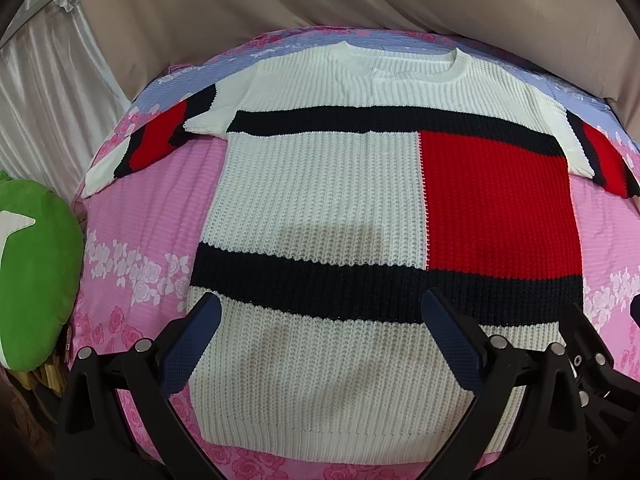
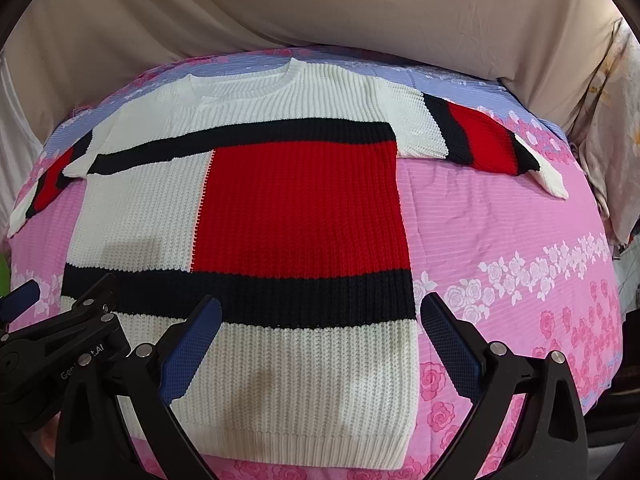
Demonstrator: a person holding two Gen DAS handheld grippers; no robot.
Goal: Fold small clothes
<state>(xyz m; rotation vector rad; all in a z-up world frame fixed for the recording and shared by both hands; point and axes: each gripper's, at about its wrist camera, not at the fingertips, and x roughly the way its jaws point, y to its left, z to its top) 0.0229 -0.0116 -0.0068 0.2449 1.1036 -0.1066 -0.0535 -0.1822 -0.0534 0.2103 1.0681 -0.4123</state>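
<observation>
Sweater point(image 1: 320, 208) flat, spread mid-bedspread point(image 1: 140, 208), hem at near edge; chunky knit, soft, floppy, stretchy; your left gripper point(image 1: 322, 344) and right gripper point(image 2: 322, 344) both spread, empty; pinch sleeve cuffs first.

Both claws point(image 1: 320, 344) point(image 2: 320, 344) agape, side by side

sweaters: 1 point(image 1: 320, 184) on the bed | sleeves: 2 | green cushions: 1 point(image 1: 36, 280) left of the sweater | tongs: 2, left point(image 1: 320, 340), right point(image 2: 320, 340)
</observation>
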